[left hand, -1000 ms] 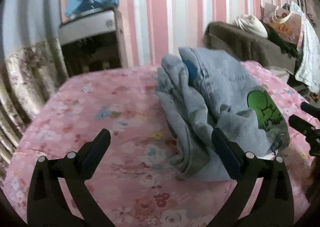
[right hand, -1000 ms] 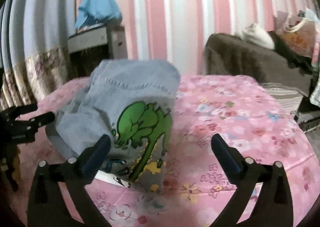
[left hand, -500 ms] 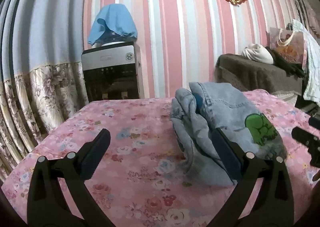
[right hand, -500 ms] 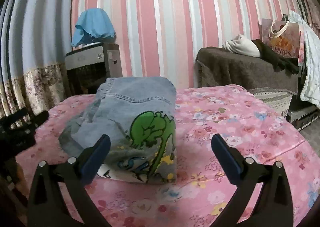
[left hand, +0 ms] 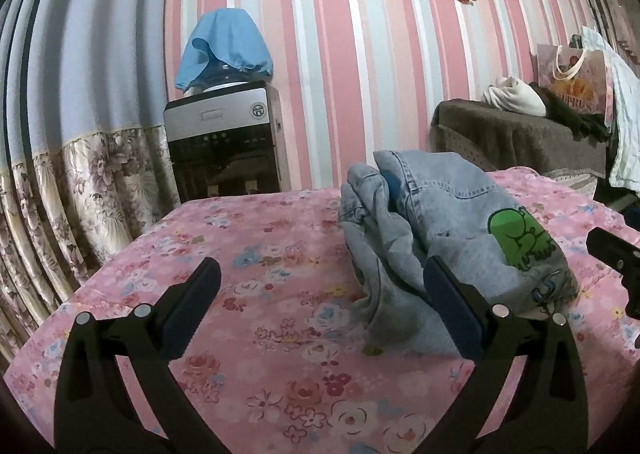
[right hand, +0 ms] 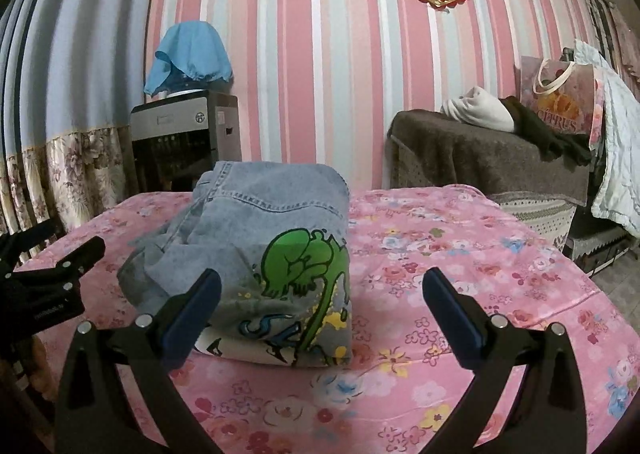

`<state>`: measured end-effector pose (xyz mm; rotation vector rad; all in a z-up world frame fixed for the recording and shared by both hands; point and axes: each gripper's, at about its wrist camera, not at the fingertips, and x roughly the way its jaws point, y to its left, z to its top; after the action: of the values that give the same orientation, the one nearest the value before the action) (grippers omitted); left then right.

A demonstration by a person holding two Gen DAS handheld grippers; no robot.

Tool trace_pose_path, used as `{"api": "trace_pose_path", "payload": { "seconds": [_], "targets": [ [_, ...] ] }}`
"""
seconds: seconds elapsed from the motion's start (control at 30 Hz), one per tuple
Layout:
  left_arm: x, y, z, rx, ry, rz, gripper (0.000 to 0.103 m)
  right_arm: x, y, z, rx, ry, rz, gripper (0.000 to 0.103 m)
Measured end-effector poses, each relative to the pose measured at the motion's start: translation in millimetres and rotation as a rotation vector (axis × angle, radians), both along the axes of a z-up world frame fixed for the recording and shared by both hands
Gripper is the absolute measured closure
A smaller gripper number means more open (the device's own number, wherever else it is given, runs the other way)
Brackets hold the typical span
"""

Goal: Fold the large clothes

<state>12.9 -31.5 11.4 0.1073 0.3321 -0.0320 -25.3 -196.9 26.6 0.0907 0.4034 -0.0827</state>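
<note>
I have pulled both grippers back and up since a second ago, so more of the striped wall shows. My left gripper [left hand: 320, 306] and my right gripper [right hand: 320, 306] both stand wide apart, holding nothing — each hovers over the pink floral tablecloth [right hand: 460, 254] near its front edge. The folded denim garment [right hand: 276, 250] lies in the middle of the table, green cartoon print up. Beyond the far edge stands a water dispenser [left hand: 224, 142] draped in blue cloth [left hand: 224, 46].
</note>
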Motion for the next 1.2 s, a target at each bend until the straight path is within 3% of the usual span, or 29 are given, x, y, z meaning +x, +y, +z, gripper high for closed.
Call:
{"api": "trace_pose_path", "payload": {
  "seconds": [1.2],
  "targets": [
    [-0.8, 6.9, -0.4, -0.03, -0.006, 0.01, 0.003, 3.6, -6.7, -2.8, -0.01, 0.025, -0.038, 0.002]
  ]
}}
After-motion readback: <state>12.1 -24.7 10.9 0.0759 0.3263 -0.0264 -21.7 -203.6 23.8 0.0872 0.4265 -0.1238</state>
